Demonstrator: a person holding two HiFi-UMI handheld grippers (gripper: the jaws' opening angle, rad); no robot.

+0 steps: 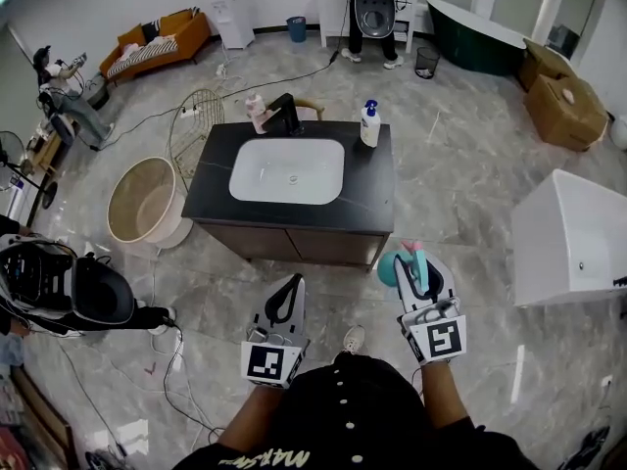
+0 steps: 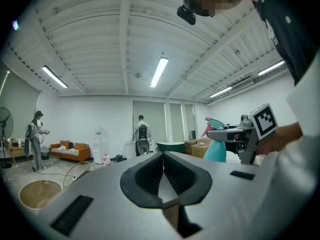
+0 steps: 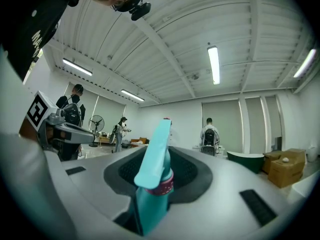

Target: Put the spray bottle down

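Two grippers reach out toward a dark washstand [image 1: 372,199]. The right gripper [image 1: 419,274] is clamped on the neck of a teal spray bottle [image 1: 389,271]. The bottle's body hangs below the jaws and its trigger head sticks up between them. It is held in the air over the floor [image 1: 470,164], just short of the washstand's near right corner. The left gripper [image 1: 292,292], off to the bottle's left, has its jaws pressed together with nothing between them.

Sink vanity [image 1: 367,179] w/ soap bottle [image 1: 369,125], orange sofa [image 1: 162,37].
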